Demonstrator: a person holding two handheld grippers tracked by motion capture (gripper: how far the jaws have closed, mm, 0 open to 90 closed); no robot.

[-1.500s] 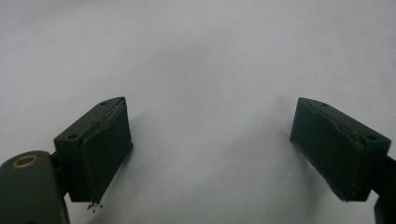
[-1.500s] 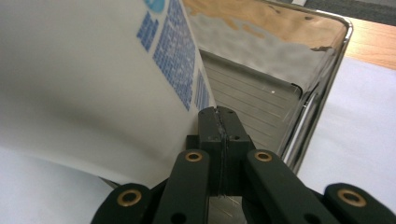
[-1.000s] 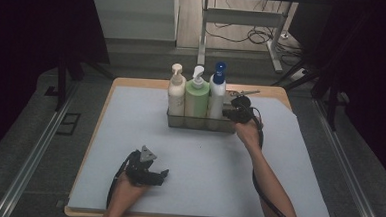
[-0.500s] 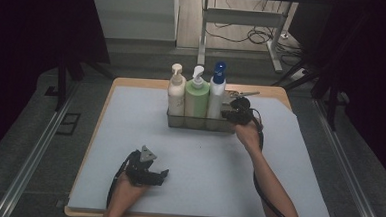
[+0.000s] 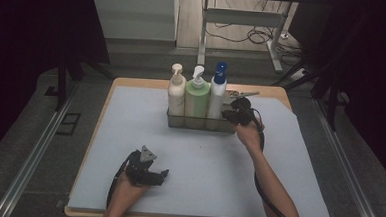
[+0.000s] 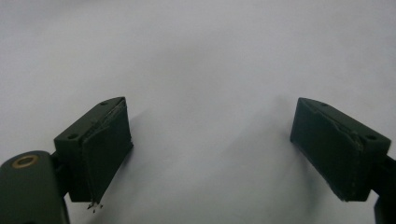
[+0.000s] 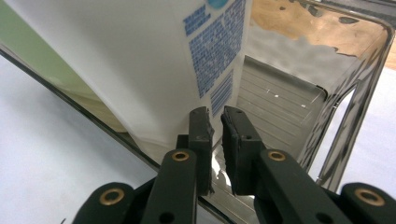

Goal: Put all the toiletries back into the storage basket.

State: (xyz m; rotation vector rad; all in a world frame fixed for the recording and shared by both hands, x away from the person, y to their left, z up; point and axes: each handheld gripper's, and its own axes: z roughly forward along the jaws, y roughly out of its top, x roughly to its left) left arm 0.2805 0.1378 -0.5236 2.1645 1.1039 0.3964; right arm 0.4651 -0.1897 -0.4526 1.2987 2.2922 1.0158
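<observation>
white bottle (image 7: 140, 70) label: blocks of small blue print on the white side, upper middle of the right gripper view; too small and blurred to read.
white bottle label mark: part of a blue round mark at the top edge of the right gripper view; cut off, unreadable.
cream bottle (image 5: 176, 93), green bottle (image 5: 197, 99): upper middle of the high view; no lettering can be made out.
Readable words or numbers: none.
</observation>
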